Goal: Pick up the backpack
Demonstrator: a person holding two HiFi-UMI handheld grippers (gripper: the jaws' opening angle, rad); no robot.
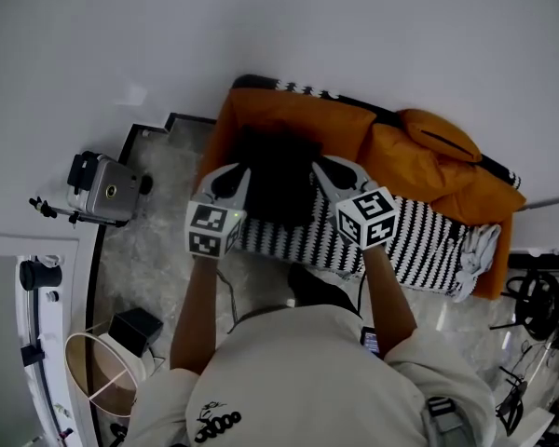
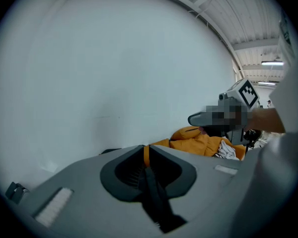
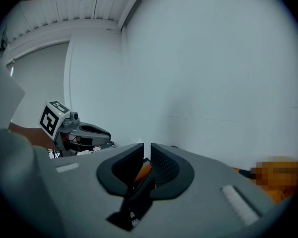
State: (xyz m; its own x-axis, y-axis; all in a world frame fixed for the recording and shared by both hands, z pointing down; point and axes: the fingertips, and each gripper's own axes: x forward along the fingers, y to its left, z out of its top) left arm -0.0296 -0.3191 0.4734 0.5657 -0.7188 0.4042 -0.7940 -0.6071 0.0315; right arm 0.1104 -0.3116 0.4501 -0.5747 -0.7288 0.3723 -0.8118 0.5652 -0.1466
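A black backpack (image 1: 278,177) rests on an orange sofa (image 1: 293,115), partly over a black-and-white striped blanket (image 1: 419,240). My left gripper (image 1: 231,182) is at the backpack's left side and my right gripper (image 1: 328,170) at its right side. In the left gripper view, a black strap (image 2: 156,197) runs through the narrow gap of the left gripper (image 2: 146,150), with orange showing beyond. In the right gripper view, another black strap (image 3: 139,195) lies between the jaws of the right gripper (image 3: 147,150). There the jaws stand slightly apart and the pads look clear of the strap.
An orange cushion (image 1: 429,147) lies on the sofa's right half, with a white cloth (image 1: 480,250) at the blanket's end. A camera on a small tripod (image 1: 102,186) and a lampshade (image 1: 98,371) stand on the floor at left. A white wall is close behind the sofa.
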